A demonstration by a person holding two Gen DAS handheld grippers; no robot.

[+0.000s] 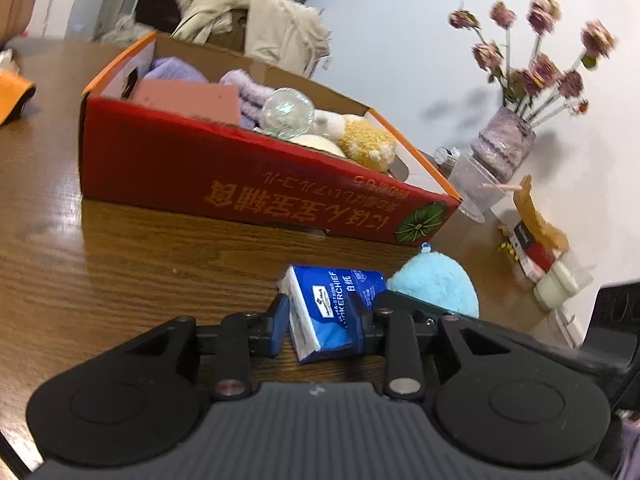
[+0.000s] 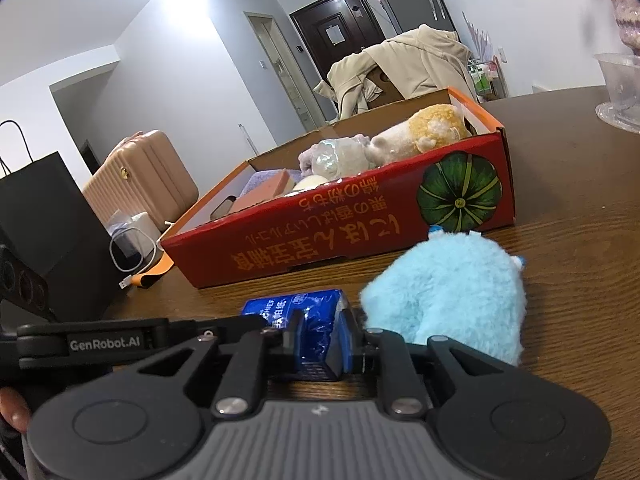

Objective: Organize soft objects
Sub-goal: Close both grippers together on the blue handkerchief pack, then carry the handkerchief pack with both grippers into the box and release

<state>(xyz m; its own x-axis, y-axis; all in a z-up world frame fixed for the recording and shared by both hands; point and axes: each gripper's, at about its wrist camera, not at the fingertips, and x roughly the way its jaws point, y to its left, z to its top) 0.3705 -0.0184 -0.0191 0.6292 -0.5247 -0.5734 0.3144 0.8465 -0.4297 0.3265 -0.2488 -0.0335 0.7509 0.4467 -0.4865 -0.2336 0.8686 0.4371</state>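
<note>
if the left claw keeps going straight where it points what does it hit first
Probably the red box: its long side wall lies ahead of the left claw, which grips the tissue pack. Depth is uncertain.

A blue tissue pack (image 1: 324,312) with white lettering sits tilted just above the wooden counter (image 1: 120,264), clamped from both sides between blue-padded gripper fingers. Just beside it, to its right, a fluffy light-blue plush (image 1: 436,280) lies on the counter, touching or almost touching the pack. Beyond both stands an open red cardboard box (image 1: 224,176) with orange rims and a green pumpkin print on one corner. Inside it lie lavender towels (image 1: 176,70), a pinkish flat block (image 1: 188,98), a clear glittery ball (image 1: 286,112) and a yellow-and-white plush (image 1: 360,138).
</note>
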